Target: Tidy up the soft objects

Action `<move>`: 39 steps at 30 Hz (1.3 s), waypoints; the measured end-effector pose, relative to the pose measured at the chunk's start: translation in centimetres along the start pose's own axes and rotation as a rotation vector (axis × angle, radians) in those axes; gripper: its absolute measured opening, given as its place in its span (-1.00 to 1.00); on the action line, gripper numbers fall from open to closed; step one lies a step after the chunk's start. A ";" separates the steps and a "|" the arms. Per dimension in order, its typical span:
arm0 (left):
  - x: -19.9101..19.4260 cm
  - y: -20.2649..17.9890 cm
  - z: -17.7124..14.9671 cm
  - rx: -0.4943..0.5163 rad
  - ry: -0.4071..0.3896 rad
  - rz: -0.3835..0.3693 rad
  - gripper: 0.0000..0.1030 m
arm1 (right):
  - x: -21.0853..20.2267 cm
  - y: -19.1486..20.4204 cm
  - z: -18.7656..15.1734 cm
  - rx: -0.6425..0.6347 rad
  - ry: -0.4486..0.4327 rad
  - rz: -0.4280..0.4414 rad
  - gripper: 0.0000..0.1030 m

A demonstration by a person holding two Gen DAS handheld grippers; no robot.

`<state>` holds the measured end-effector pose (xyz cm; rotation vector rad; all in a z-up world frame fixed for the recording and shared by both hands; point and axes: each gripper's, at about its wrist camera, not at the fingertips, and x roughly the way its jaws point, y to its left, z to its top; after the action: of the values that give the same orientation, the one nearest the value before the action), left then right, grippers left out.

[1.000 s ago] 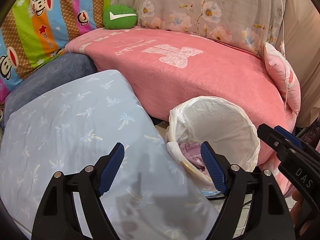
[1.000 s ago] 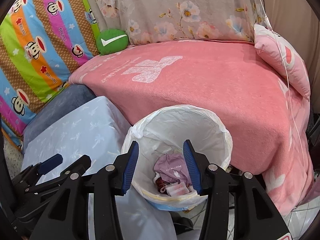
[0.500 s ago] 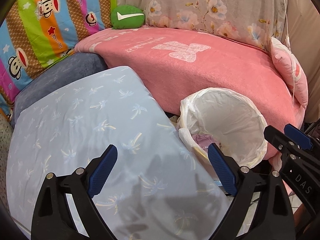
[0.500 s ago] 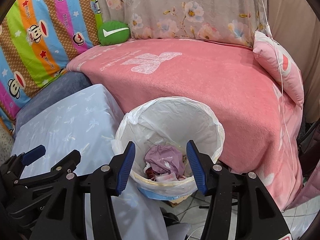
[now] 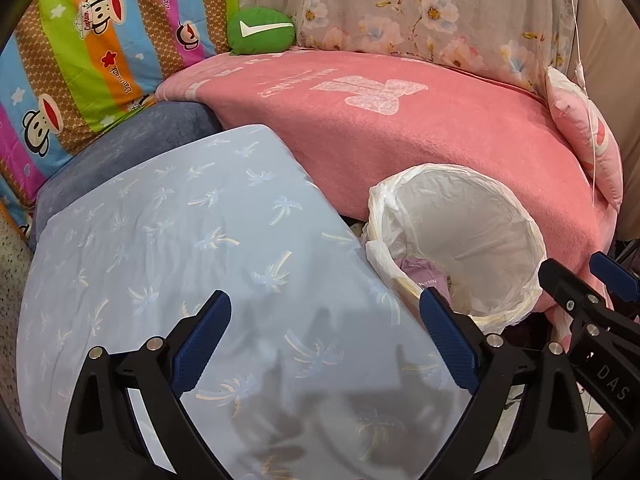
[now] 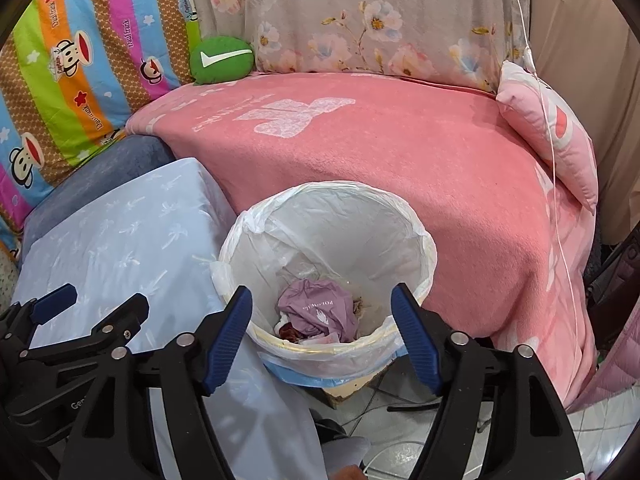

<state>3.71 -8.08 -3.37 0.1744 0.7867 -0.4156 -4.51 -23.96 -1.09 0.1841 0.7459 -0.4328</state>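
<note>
My left gripper hangs with its blue pads spread wide and nothing between them, poised over the pale blue cushion printed with little palm trees. My right gripper is just as wide and just as empty, and it looks straight down into the waste bin lined with a white plastic bag. A crumpled mauve wrapper lies at the bottom of that bin among other scraps; what the scraps are I can't quite make out from here.

The blue cushion lies flat, its far corner against the pink blanket that covers the seat, with the bin just beside its right edge. Under and behind the cushion sits a dark blue-grey cushion. Up at the back, a small green pillow with a white tick mark rests where the pink blanket meets the striped monkey-print fabric and the grey floral fabric. Over on the right end of the blanket, a pink pillow leans tilted against the back, a thin white cord running down across it.
</note>
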 end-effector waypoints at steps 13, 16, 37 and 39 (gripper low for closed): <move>0.0 -0.2 -0.3 -0.003 0.003 0.010 0.86 | 0.2 -0.8 -0.5 -0.008 0.030 -0.042 0.66; 0.0 -0.1 -0.3 -0.011 0.006 0.009 0.86 | 0.4 -0.8 -0.8 -0.015 0.043 -0.051 0.90; -0.4 -0.5 0.0 -0.014 0.018 0.030 0.86 | -0.6 -0.6 -0.9 -0.065 0.040 -0.070 0.90; -0.5 -0.6 0.0 -0.015 0.016 0.034 0.86 | -0.6 -0.6 -0.9 -0.066 0.042 -0.074 0.90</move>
<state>3.17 -8.43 -3.03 0.1773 0.8016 -0.3763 -5.68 -24.05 -1.32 0.1041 0.8095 -0.4749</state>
